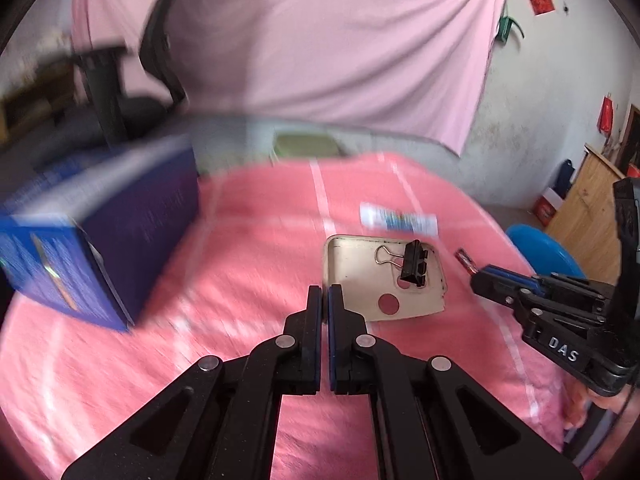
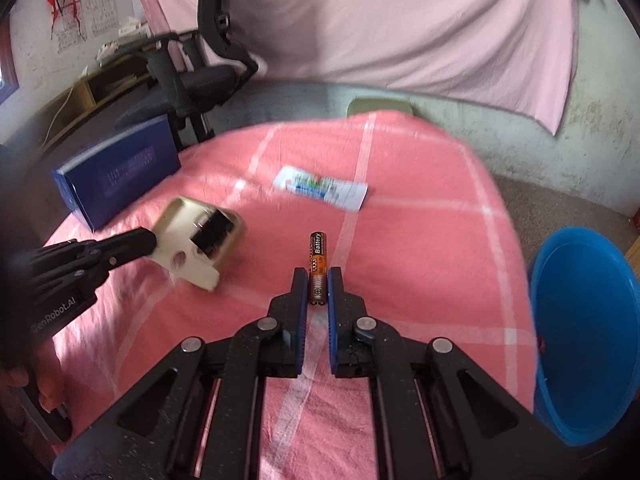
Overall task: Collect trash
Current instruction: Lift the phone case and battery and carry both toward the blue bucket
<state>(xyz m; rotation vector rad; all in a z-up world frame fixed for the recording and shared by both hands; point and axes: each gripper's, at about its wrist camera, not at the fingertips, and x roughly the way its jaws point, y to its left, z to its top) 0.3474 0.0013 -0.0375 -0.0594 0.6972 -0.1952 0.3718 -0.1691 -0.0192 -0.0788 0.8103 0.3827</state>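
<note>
Right gripper clamped on battery; left gripper pinching phone case edge; next: carry to blue bin, likely.

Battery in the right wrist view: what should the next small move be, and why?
Probably lift the battery a little and swing it right toward the blue bin. The right gripper already looks shut on the battery's near end, and the bin stands open beside the table's right edge, so nothing else seems needed before carrying it.
</note>
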